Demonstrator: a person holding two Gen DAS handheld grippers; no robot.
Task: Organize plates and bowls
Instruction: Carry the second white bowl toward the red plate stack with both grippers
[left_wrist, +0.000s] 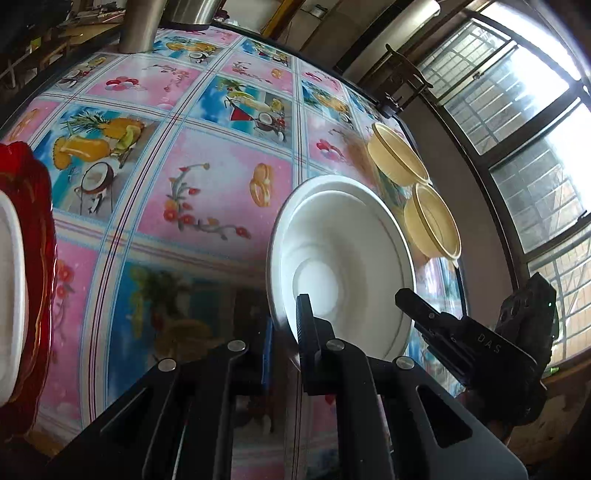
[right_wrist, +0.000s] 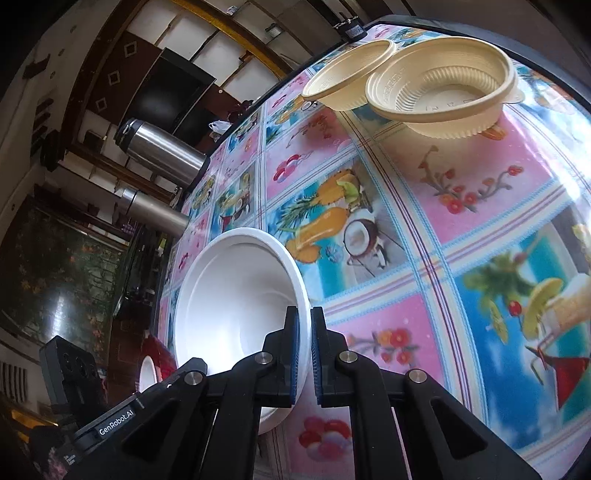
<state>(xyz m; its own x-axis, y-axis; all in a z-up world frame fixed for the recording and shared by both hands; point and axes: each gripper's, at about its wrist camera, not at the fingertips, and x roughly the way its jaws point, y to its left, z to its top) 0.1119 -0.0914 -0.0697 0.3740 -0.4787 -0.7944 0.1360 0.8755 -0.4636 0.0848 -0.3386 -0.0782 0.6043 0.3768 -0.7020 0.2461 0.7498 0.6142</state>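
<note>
A white bowl (left_wrist: 343, 258) (right_wrist: 236, 302) is held over the patterned tablecloth, tilted, with both grippers on its rim. My left gripper (left_wrist: 284, 325) is shut on the near-left rim in the left wrist view. My right gripper (right_wrist: 303, 314) is shut on the bowl's right rim. Each gripper shows in the other's view, the right gripper (left_wrist: 410, 299) at the far rim and the left gripper (right_wrist: 184, 369) low at the left. Two cream ribbed bowls (left_wrist: 397, 158) (left_wrist: 432, 221) sit side by side near the table's edge, also (right_wrist: 347, 81) (right_wrist: 443, 88).
A red plate (left_wrist: 33, 240) (right_wrist: 162, 350) with a white dish (left_wrist: 9, 295) (right_wrist: 147, 373) on it lies at the table's side. Two steel flasks (right_wrist: 159, 151) (right_wrist: 151, 210) stand at the far edge. Barred windows (left_wrist: 517, 129) line the wall beyond the cream bowls.
</note>
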